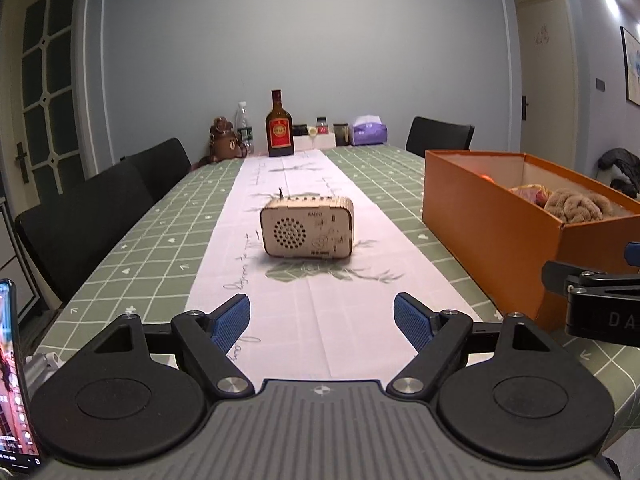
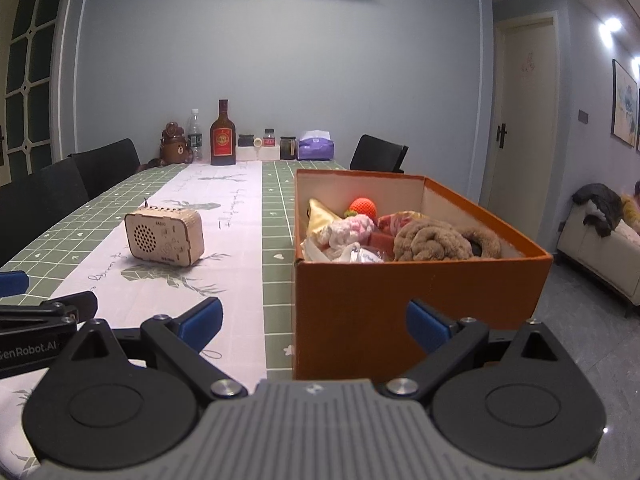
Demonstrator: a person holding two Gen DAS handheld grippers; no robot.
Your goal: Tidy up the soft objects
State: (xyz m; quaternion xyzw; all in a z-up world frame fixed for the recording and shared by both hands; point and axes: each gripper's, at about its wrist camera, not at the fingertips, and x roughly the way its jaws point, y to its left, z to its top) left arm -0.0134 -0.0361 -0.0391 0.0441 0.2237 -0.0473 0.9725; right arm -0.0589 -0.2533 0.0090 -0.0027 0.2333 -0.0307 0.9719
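Both grippers hang with fingers spread and nothing between them. The right gripper [image 2: 314,326] faces the orange box [image 2: 416,292] just ahead, where a brown knotted plush [image 2: 430,240] and an orange crochet ball [image 2: 363,208] lie. The left gripper [image 1: 322,320] points at the wooden radio [image 1: 307,227], left of the box.

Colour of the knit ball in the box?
Orange-red knit ball; clearest in the right wrist view.

An open orange box [image 2: 416,292] stands on the green checked table [image 2: 276,196], beside the white runner. Soft objects fill it: a brown knotted plush [image 2: 430,240] near the front right, a pink and white crocheted piece [image 2: 352,230] to its left, an orange crocheted ball [image 2: 363,208] further back, and a gold cloth cone [image 2: 322,212] leaning at the left. From the left wrist view, the brown plush [image 1: 576,206] shows above the box wall [image 1: 492,220].
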